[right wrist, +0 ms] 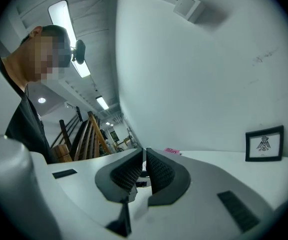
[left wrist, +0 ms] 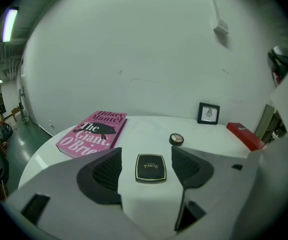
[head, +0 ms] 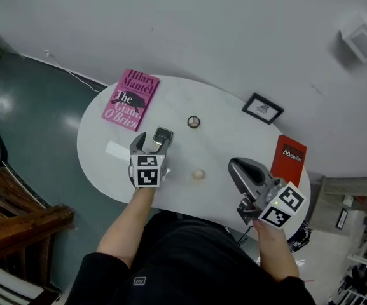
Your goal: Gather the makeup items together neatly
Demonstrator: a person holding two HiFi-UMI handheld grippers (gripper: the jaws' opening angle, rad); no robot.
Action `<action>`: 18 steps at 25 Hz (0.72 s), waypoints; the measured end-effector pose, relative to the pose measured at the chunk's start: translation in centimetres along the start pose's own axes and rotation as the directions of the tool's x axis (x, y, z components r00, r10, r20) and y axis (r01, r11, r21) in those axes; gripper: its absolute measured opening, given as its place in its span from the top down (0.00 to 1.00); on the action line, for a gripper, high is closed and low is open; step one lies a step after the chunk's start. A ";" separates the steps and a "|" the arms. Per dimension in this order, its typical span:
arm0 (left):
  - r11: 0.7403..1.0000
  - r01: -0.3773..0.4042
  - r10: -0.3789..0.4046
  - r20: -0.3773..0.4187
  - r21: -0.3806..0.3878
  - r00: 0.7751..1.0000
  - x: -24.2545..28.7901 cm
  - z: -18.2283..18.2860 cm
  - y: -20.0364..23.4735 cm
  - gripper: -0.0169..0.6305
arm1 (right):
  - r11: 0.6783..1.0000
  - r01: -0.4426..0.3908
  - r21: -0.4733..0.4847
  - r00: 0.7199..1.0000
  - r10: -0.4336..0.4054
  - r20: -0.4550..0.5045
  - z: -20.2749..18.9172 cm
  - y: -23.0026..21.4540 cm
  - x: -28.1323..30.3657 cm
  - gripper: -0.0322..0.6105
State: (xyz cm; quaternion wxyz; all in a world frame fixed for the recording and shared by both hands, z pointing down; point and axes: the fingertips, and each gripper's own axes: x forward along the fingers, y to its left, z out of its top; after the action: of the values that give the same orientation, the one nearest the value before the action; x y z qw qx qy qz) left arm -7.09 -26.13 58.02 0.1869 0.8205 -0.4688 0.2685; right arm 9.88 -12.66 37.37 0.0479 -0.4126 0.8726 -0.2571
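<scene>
A black square compact (left wrist: 150, 167) lies flat on the white table (head: 221, 138), between the jaws of my left gripper (left wrist: 146, 170) with a gap on each side. That gripper (head: 156, 138) is open. A small round eyeshadow pot (head: 193, 121) sits just beyond and to the right of the compact (head: 163, 135), and shows again as the pot (left wrist: 176, 139) in the left gripper view. A beige round puff (head: 198, 174) rests near the front edge, between the two grippers. My right gripper (head: 234, 168) hovers at the table's front right; its jaws (right wrist: 144, 170) are shut with nothing in them.
A pink book (head: 131, 98) lies at the back left of the table. A small framed picture (head: 263, 108) stands at the back right by the wall, and a red box (head: 289, 157) lies at the right edge. Wooden furniture (head: 18, 221) stands on the floor to the left.
</scene>
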 end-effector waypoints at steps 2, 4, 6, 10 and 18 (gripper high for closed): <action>1.000 0.014 -0.014 0.038 -0.002 0.999 -1.8 1.1 -0.1 0.51 | 1.000 0.004 -0.027 1.000 -0.004 0.005 0.4 0.3 0.1 0.89; 0.999 0.032 -0.033 0.072 0.006 0.997 -3.6 2.3 -0.4 0.55 | 0.999 0.007 -0.053 1.000 -0.007 0.011 0.8 0.5 0.1 0.89; 0.998 0.059 -0.060 0.106 0.014 0.993 -5.4 3.5 -0.8 0.59 | 0.997 0.008 -0.075 1.000 -0.006 0.018 1.3 0.7 0.2 0.89; 0.994 0.107 -0.110 0.181 0.030 0.977 -9.0 5.9 -1.7 0.64 | 0.993 0.009 -0.118 1.000 -0.006 0.025 1.8 1.1 0.6 0.89; 0.978 0.198 -0.210 0.293 0.070 0.933 -14.0 9.3 -3.8 0.78 | 0.982 -0.006 -0.191 1.000 0.009 0.017 1.7 0.8 2.0 0.89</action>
State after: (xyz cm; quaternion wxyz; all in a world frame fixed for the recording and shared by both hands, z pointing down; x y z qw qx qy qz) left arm -7.20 -20.06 41.87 0.1244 0.8993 -0.3987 0.1299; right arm 8.52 -14.44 35.80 0.0169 -0.4144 0.8943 -0.1683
